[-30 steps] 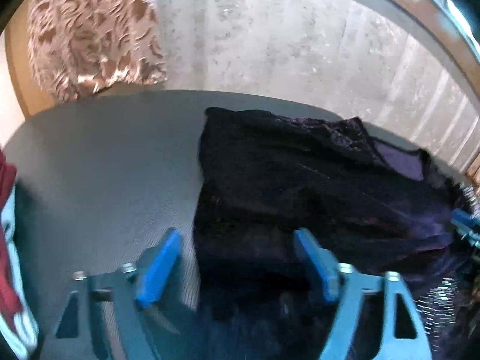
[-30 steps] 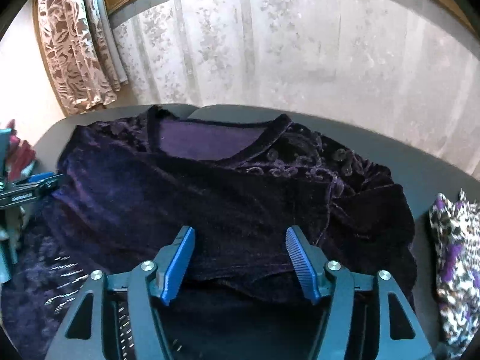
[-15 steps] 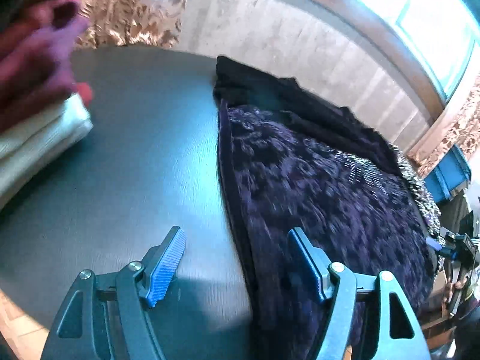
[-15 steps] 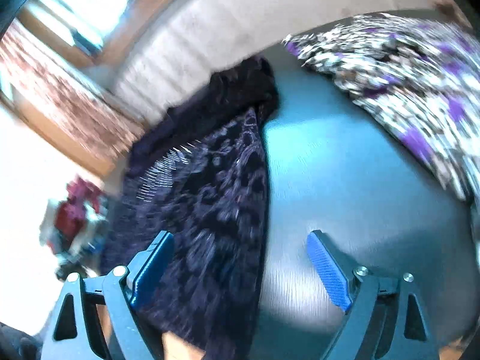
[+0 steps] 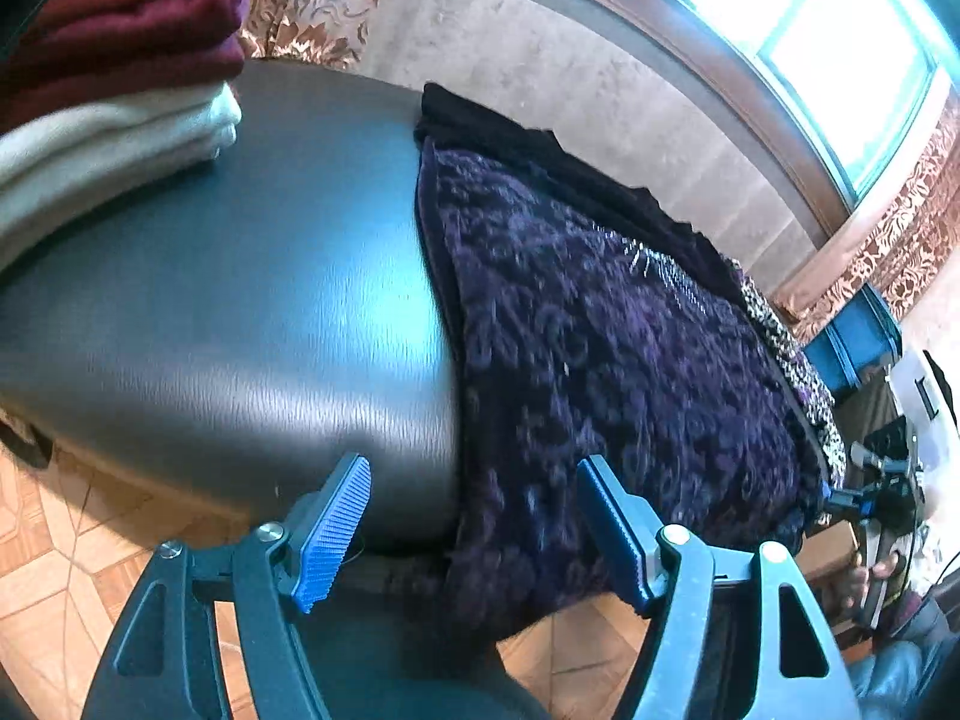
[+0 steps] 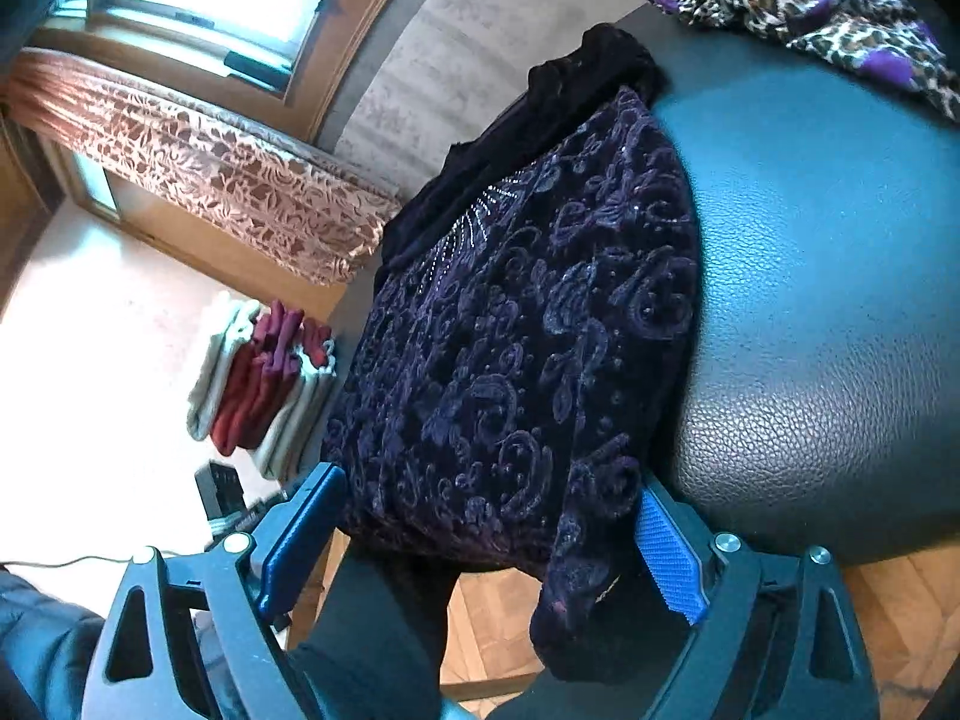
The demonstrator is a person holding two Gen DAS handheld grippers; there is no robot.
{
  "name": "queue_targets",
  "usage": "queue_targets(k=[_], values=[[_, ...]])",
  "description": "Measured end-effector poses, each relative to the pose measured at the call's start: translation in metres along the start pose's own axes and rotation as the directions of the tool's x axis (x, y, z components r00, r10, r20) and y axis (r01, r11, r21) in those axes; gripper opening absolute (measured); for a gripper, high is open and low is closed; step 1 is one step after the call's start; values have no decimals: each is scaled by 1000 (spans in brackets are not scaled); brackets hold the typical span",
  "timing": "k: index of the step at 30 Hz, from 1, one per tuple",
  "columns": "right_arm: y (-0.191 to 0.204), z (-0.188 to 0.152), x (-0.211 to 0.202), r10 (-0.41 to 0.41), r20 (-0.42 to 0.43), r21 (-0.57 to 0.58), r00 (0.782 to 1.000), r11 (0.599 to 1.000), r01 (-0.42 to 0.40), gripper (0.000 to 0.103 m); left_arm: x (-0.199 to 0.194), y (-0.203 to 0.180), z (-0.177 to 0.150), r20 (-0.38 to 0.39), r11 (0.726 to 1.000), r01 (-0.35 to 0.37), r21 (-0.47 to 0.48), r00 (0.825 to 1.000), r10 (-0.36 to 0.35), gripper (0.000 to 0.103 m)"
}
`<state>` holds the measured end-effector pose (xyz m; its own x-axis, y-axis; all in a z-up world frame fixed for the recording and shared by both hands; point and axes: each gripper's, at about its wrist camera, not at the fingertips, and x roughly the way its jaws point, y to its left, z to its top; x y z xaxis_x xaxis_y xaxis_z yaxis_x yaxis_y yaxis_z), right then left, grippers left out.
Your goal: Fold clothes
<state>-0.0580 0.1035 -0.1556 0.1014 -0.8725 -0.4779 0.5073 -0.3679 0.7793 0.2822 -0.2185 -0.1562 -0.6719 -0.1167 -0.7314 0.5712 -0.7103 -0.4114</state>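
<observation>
Left wrist view: the left gripper (image 5: 474, 531) is released, its blue pads spread wide with nothing between them, held just off the near edge of the dark leather-textured table (image 5: 240, 300). A purple embroidered velvet garment (image 5: 600, 360) lies on the table with its long axis running from the near edge away toward the far wall; its near end droops over the table edge between and just beyond the fingers, nearer the right-hand finger. A stack of folded maroon and cream clothes (image 5: 114, 90) sits at the far left of the table, well apart from the garment. Right wrist view: the right gripper (image 6: 486, 540) is also released, jaws wide. The same garment (image 6: 522, 348) stretches away from it toward the wall, its hanging near edge filling the gap between the pads without being pinched. A leopard-print cloth (image 6: 822, 6) lies at the table's far right corner.
</observation>
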Motion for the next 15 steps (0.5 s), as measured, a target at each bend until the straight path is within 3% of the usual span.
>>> queue_targets(k=[7, 15], values=[[3, -8, 1, 9, -65, -18, 998, 1000, -10, 93, 8, -1, -19, -59, 1000, 8, 19, 998, -7, 71], [-11, -32, 14, -37, -149, 32, 988, 999, 43, 89, 24, -15, -25, -122, 996, 75, 38, 990, -70, 70]])
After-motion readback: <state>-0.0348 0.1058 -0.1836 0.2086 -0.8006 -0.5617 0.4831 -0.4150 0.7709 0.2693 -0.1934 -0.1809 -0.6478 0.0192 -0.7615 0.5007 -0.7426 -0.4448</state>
